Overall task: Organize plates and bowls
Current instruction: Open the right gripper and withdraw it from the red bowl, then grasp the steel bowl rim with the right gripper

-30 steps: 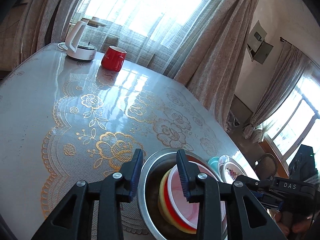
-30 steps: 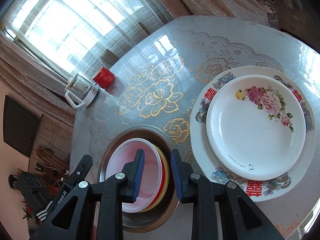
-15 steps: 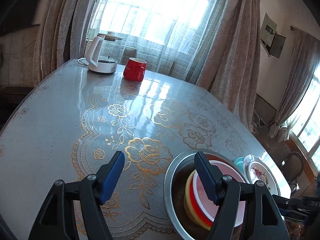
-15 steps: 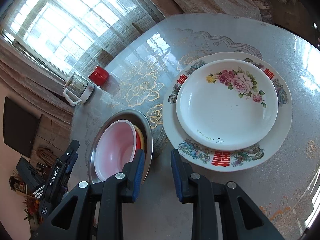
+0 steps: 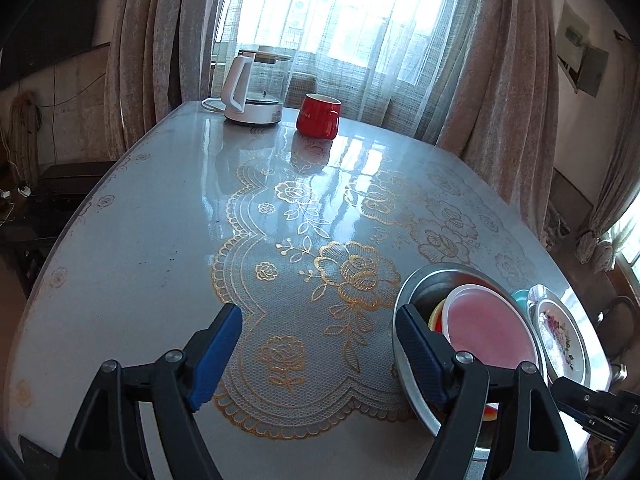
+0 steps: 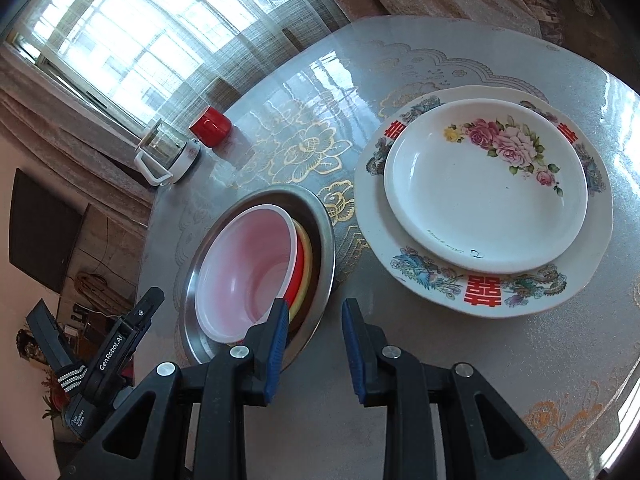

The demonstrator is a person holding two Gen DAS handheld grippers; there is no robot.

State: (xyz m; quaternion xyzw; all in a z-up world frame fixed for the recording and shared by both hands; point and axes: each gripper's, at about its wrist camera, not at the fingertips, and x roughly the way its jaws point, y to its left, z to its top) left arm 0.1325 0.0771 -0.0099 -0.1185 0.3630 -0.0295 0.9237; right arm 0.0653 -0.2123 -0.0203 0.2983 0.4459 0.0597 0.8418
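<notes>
Both tongs gape, holding nothing: left tongs (image 5: pixel 320 340) beside steel bowl (image 6: pixel 324 240) rim, right tongs (image 6: pixel 314 330) above table (image 6: pixel 400 344)

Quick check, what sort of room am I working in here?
Probably a home dining or living room: a round table under a lace-patterned cover, a kettle and red mug by curtained windows, floral plates.

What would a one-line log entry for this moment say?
left gripper: open, empty | right gripper: open, empty | bowls: nested | plates: stacked
</notes>
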